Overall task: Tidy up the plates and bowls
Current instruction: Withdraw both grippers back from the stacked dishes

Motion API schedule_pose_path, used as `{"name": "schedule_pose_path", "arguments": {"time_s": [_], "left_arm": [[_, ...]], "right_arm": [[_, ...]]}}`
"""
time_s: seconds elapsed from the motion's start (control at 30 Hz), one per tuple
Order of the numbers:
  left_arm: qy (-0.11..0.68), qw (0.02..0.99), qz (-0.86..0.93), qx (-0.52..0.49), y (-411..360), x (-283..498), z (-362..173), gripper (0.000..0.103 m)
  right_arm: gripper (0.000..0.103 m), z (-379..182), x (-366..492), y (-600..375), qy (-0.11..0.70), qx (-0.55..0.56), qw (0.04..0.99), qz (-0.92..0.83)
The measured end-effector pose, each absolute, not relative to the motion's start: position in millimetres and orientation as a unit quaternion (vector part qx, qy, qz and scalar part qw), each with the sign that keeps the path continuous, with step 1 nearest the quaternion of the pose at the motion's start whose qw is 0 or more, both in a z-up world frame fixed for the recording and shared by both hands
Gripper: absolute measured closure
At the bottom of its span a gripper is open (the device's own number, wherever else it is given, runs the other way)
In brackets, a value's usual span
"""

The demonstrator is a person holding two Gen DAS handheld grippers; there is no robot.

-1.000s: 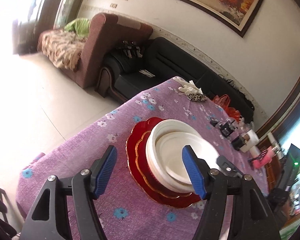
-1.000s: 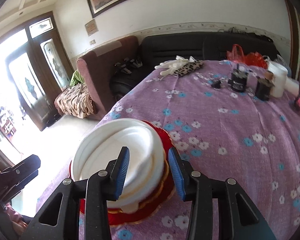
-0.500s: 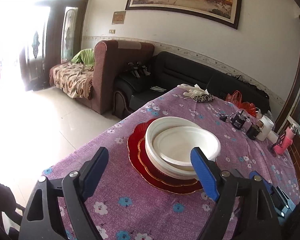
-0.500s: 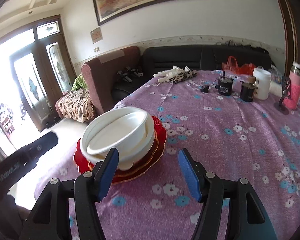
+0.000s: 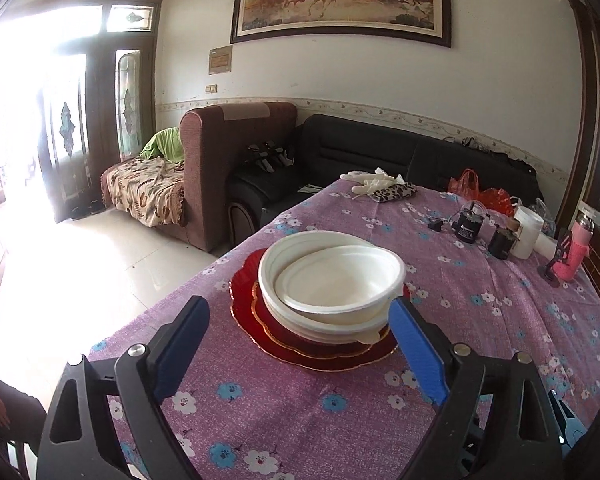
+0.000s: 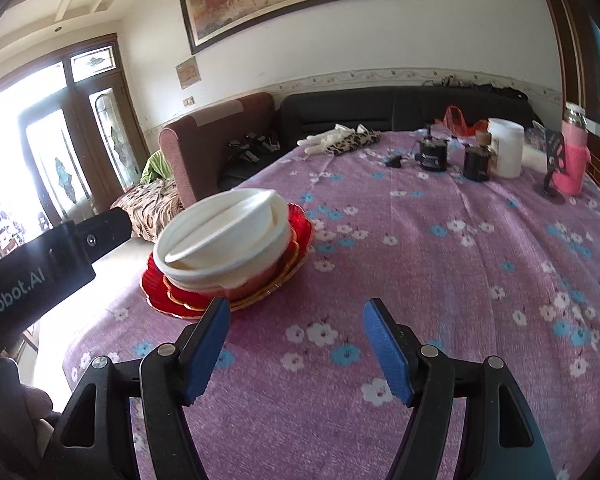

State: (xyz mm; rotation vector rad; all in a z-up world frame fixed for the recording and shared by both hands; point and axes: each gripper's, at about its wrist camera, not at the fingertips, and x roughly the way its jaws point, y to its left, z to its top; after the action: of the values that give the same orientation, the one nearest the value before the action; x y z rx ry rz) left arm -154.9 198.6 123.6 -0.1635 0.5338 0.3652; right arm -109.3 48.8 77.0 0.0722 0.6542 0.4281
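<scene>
Left wrist: left gripper (image 5: 296,340) spread wide, just been opening, empty; stacked white bowls (image 5: 332,280) on red plates (image 5: 248,300) near the table edge (image 5: 172,300).
Right wrist: right gripper (image 6: 296,340) likewise opening, empty, over bare tablecloth (image 6: 440,264); lettering "nRobot.AI" on left gripper.

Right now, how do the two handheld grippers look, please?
Both the left gripper and the right gripper have glossy black angular frames with silver screws and ribbed blue pads on the fingers. White lettering marks the left gripper's black body.
</scene>
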Motion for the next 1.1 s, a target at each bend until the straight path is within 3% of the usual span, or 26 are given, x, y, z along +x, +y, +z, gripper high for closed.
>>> {"name": "schedule_pose_path", "arguments": {"time_s": [0.37, 0.53, 0.67, 0.8, 1.1], "left_arm": [[0.270, 0.947, 0.163, -0.058, 168.8, -152.9, 115.4, 0.012], [0.236, 0.954, 0.175, -0.054, 163.0, -164.5, 124.5, 0.012], [0.188, 0.958, 0.210, -0.049, 166.7, -178.3, 135.9, 0.000], [0.140, 0.962, 0.223, -0.075, 179.9, -193.9, 147.7, 0.000], [0.176, 0.945, 0.263, -0.084, 198.5, -190.3, 144.2, 0.000]], "right_arm": [[0.028, 64.2, -110.2, 22.5, 0.334, 0.067, 0.919, 0.196], [0.027, 64.8, -113.5, 18.1, 0.331, 0.070, 0.920, 0.198], [0.027, 67.6, -115.2, 22.6, 0.323, 0.070, 0.921, 0.207], [0.027, 70.4, -119.8, 31.9, 0.313, 0.054, 0.924, 0.213], [0.027, 70.6, -131.9, 56.6, 0.299, 0.011, 0.929, 0.220]]}}
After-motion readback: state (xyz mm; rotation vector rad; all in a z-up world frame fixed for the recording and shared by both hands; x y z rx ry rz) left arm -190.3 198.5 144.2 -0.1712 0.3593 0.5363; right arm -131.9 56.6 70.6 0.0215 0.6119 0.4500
